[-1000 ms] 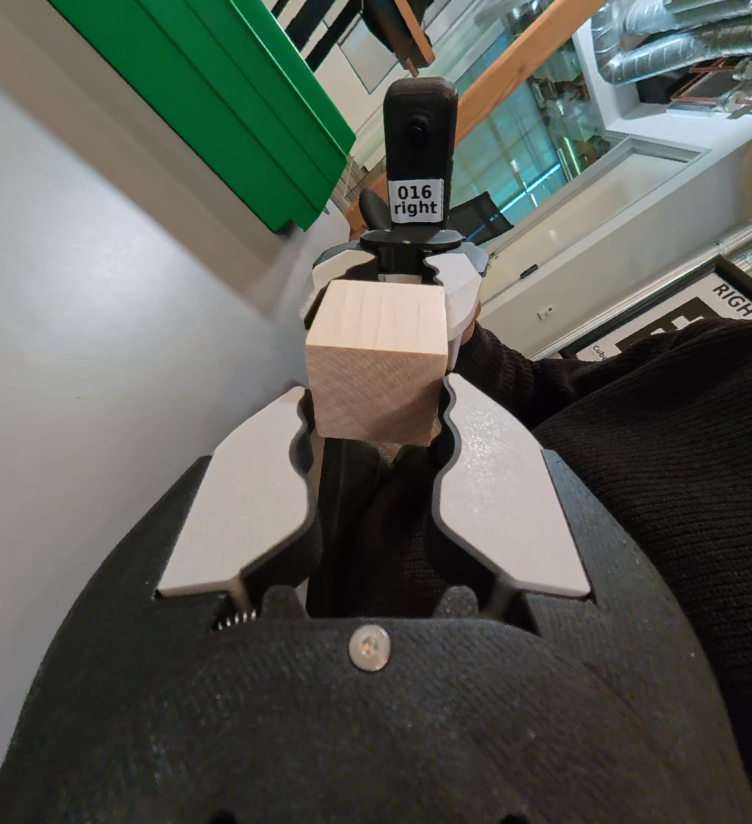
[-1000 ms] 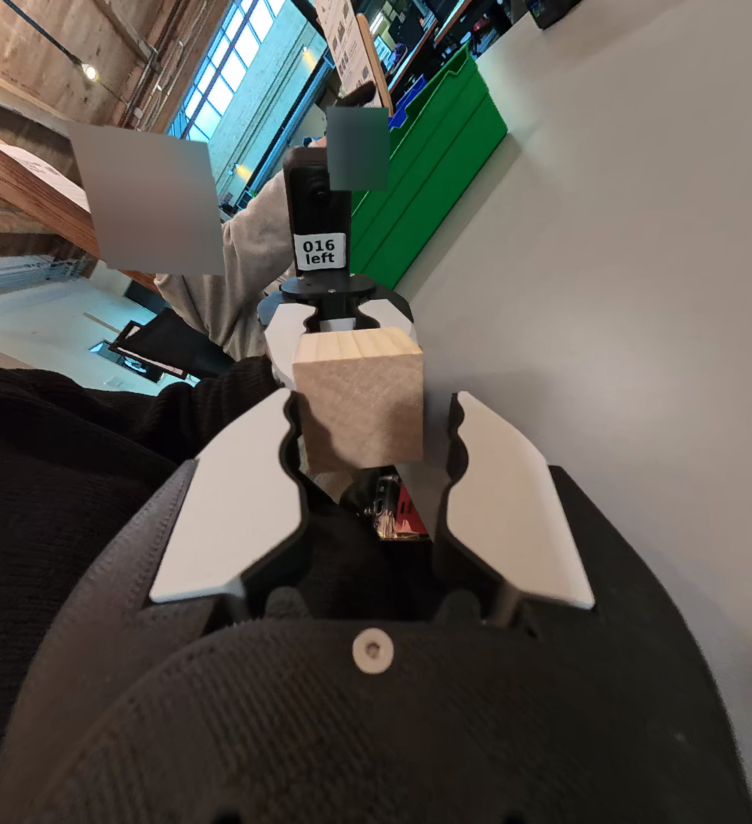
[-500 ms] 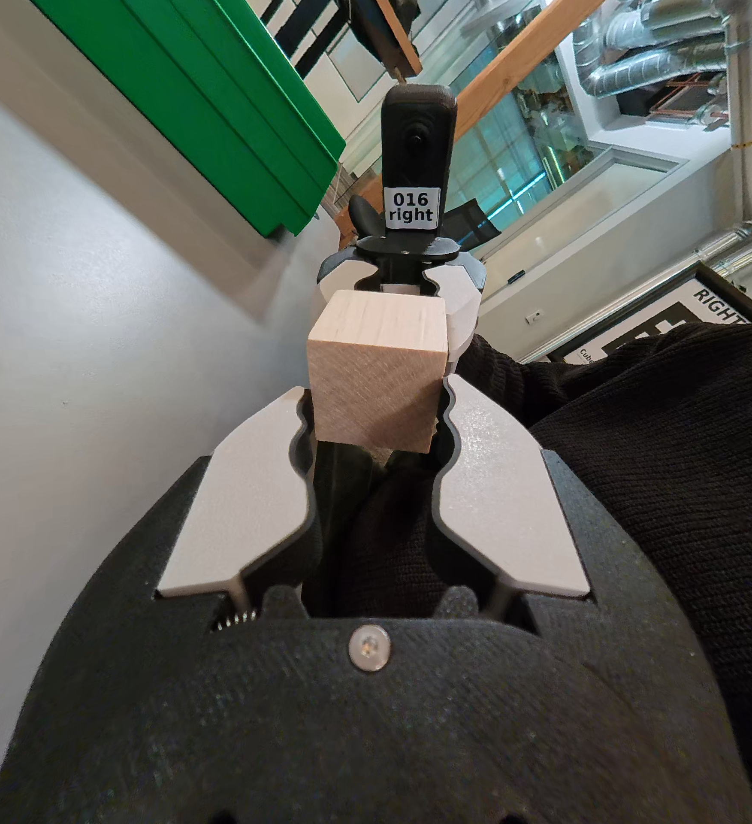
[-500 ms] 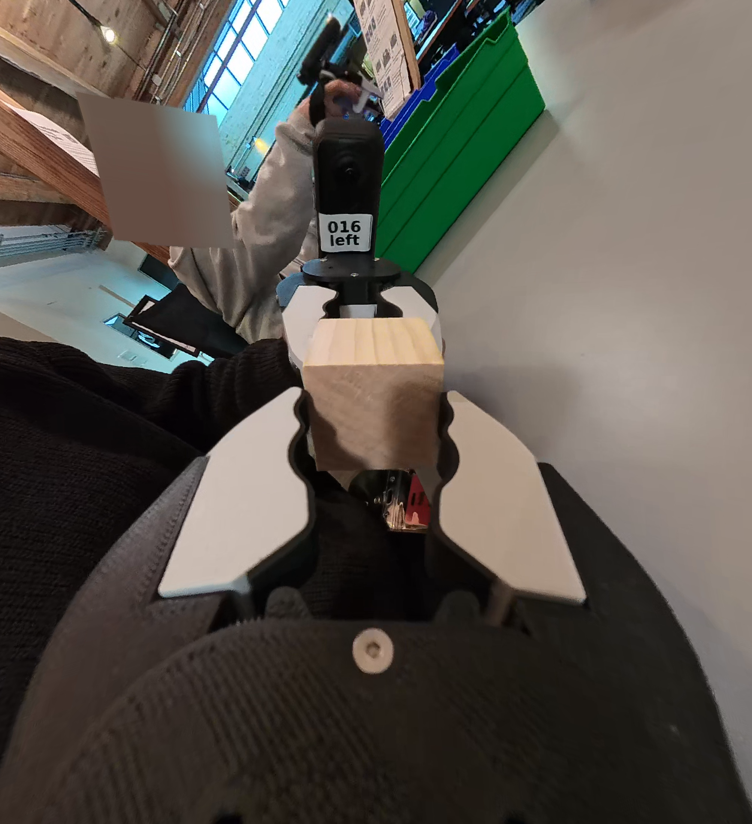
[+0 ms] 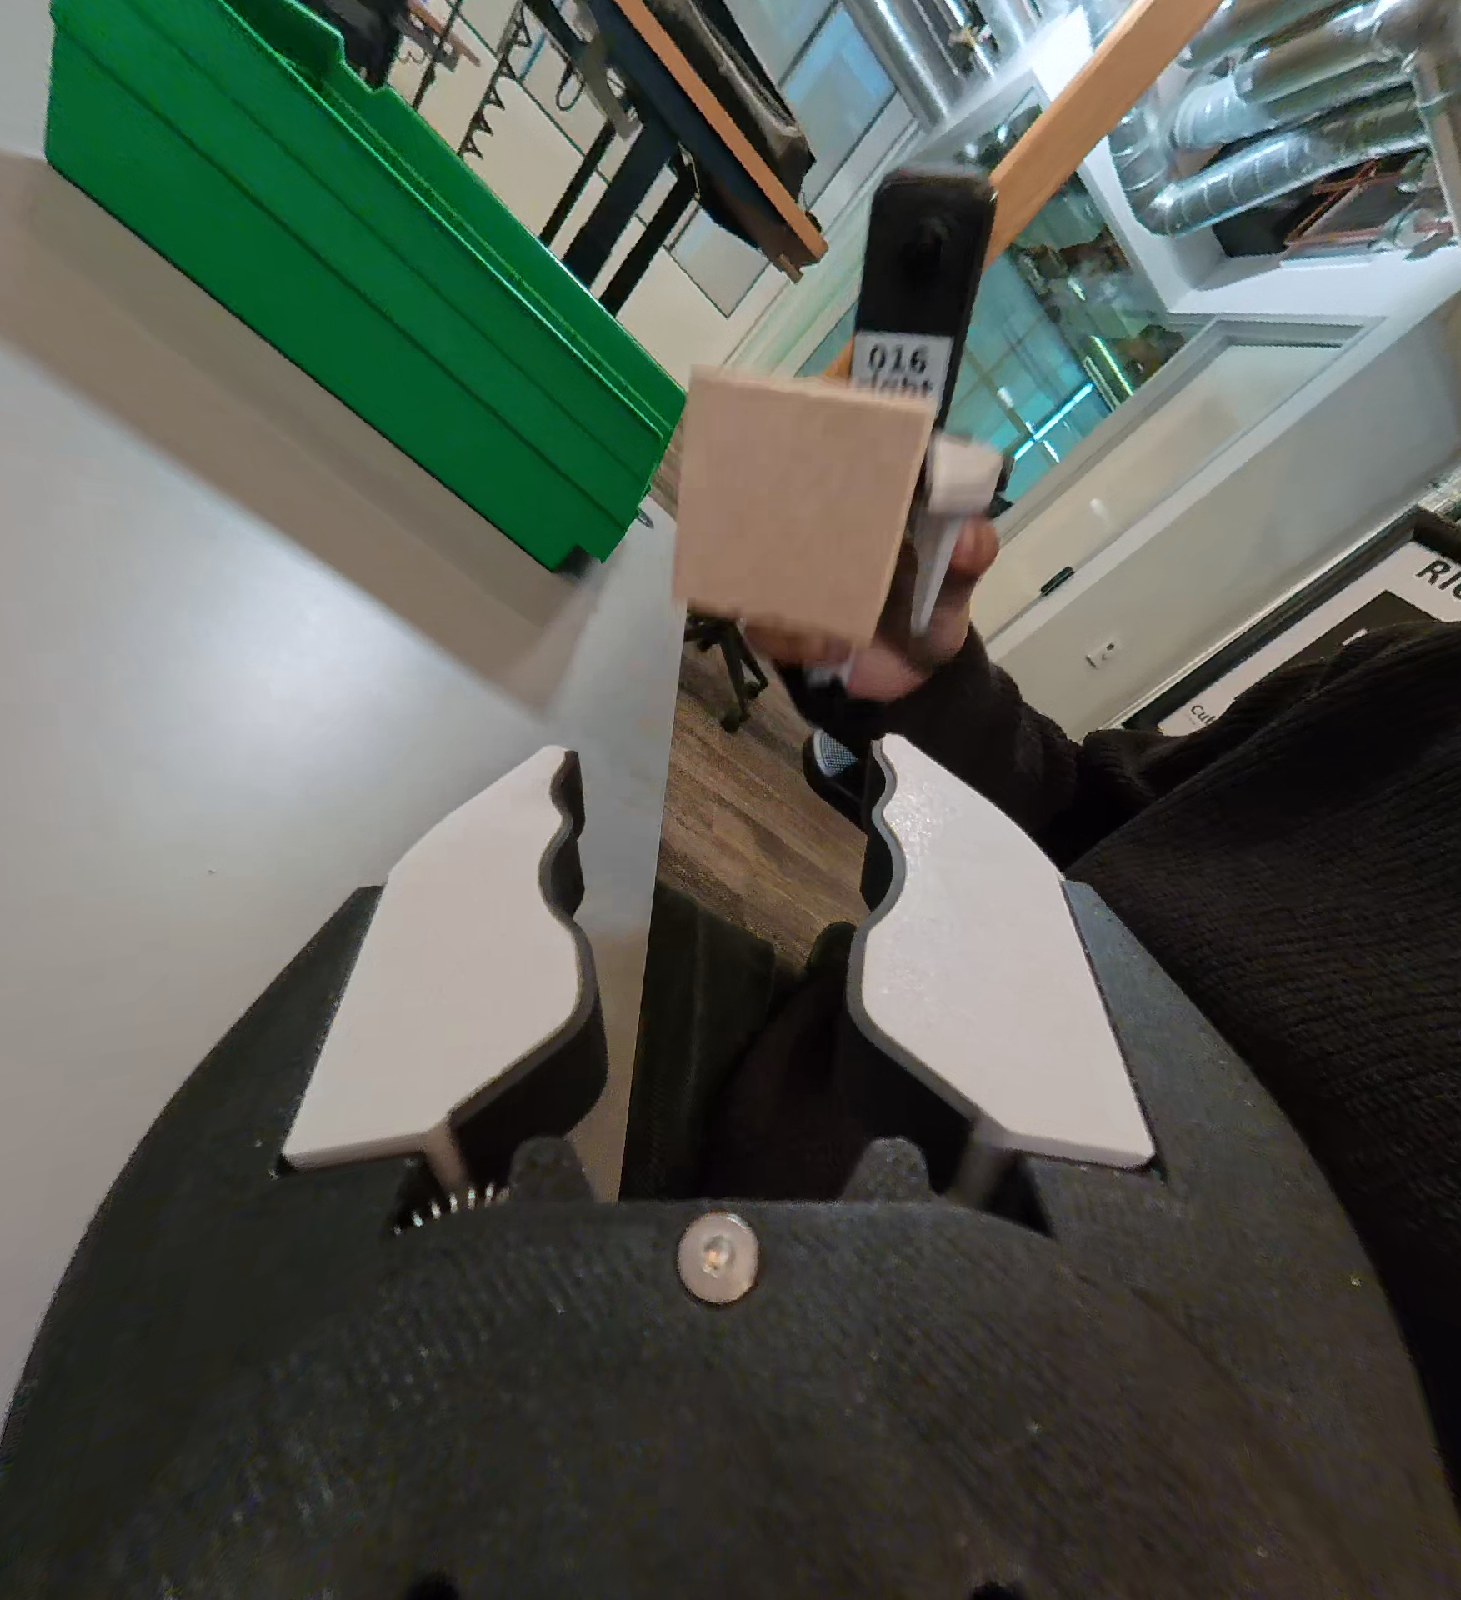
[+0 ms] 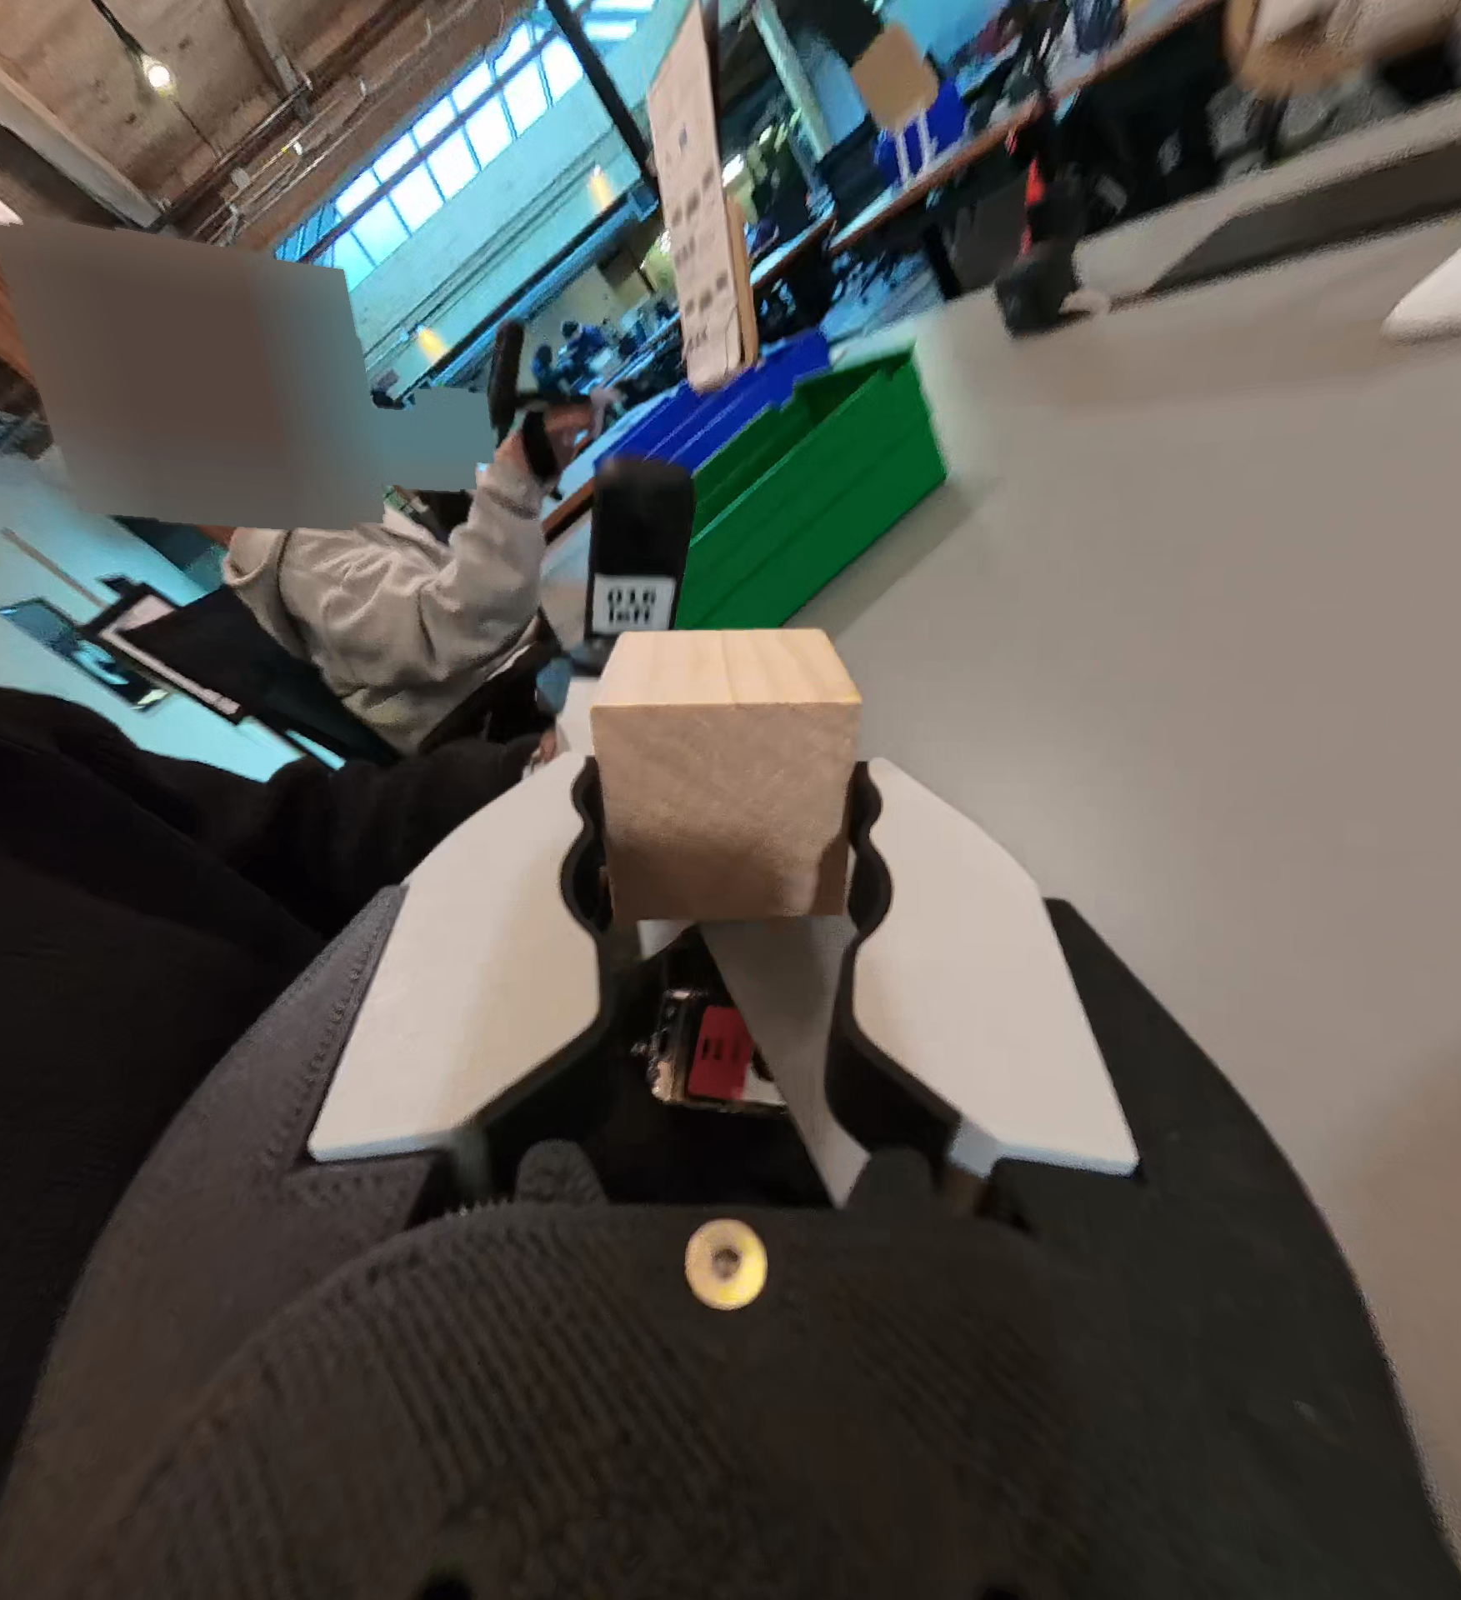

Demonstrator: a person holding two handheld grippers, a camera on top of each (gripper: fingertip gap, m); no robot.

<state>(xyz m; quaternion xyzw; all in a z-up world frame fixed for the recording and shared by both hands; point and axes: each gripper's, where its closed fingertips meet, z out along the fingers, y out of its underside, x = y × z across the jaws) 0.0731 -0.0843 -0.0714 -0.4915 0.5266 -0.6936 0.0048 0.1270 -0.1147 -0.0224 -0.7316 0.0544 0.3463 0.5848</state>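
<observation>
Gripping a wooden cube (image 6: 722,779), right tool (image 6: 722,835) is clamped tight on it.
Left tool (image 5: 722,805) gapes open with nothing in it, beside the grey table (image 5: 146,693) and green bins (image 5: 346,286).

The wooden cube (image 6: 722,779) no longer sits between both tools. A second ago the left tool (image 5: 722,801) pinches it while the right tool's (image 6: 722,801) fingers stand apart around it; half a second ago both clamp it at once. Now the left tool's fingers are spread with nothing between them, and the cube sits well ahead of it, carried off in the right tool alone, whose fingers press its two sides. The two tools have drawn apart, so the table (image 5: 146,693) edge and wooden floor (image 5: 753,831) show between the left tool's fingers.
</observation>
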